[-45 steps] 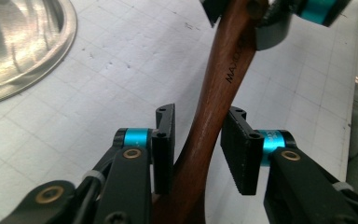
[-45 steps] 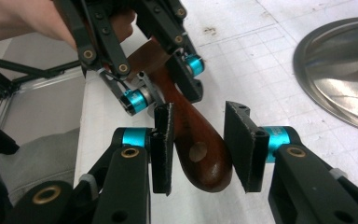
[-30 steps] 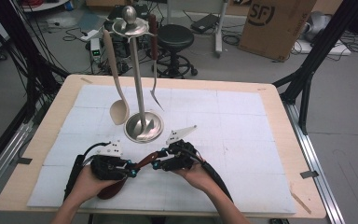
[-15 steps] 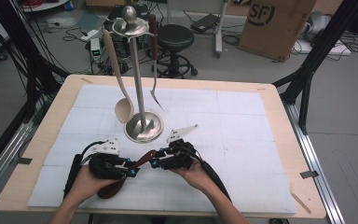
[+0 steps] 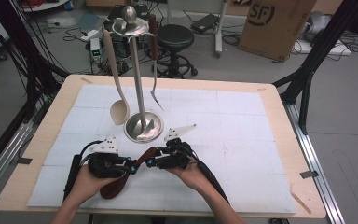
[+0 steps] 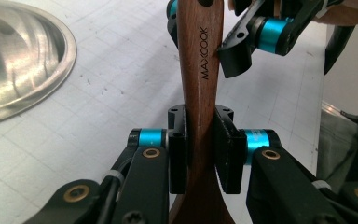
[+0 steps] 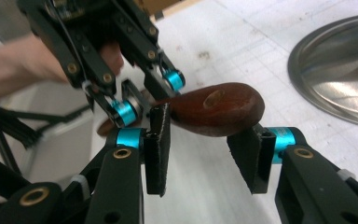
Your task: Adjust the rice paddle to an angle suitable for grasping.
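Nothing shifted since the earlier frame; both hands stayed put. My left tongs pinched the wooden spoon, just re-tightening, while my right tongs, at 3 o'clock, spread around its handle end.

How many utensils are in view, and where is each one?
3. A pale spoon and a fork hang on the stand; a dark wooden spoon is between both grippers, near the table's front edge.

spoon: dark glossy wood | stand base beside it: shiny polished metal | mat: matt white foam-ish
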